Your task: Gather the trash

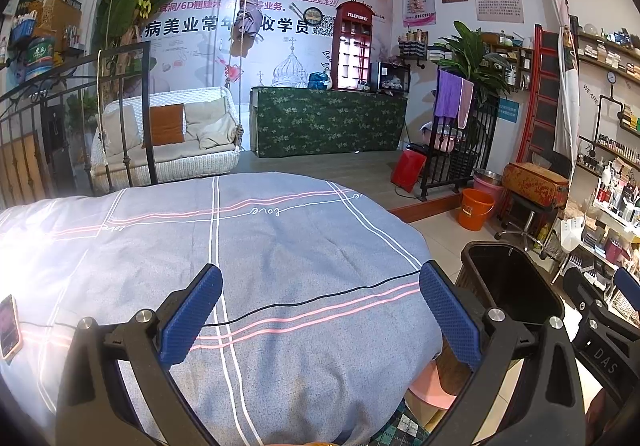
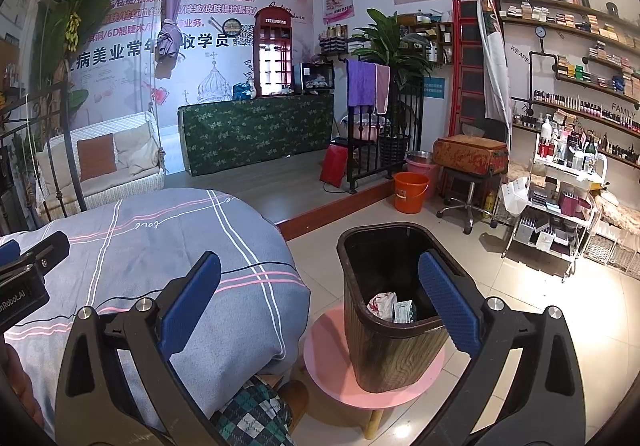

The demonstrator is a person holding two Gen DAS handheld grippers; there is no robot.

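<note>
A dark wood-grain trash bin (image 2: 384, 350) stands on a round pink stool (image 2: 332, 378) beside the bed; it also shows in the left wrist view (image 1: 512, 286). Inside lie crumpled white and red trash (image 2: 380, 304) and a green-white wrapper (image 2: 404, 312). My right gripper (image 2: 320, 306) is open and empty, hovering just left of the bin's rim, its right finger over the opening. My left gripper (image 1: 320, 316) is open and empty above the grey quilt (image 1: 248, 246). No trash shows on the quilt.
A black cable (image 1: 320, 300) crosses the quilt, leading to a phone (image 1: 9, 326) at the left edge. An orange bucket (image 2: 410, 191), a swivel stool (image 2: 468, 181) and a white cart (image 2: 556, 201) stand on the tiled floor. A plaid cloth (image 2: 248, 414) lies below the bed.
</note>
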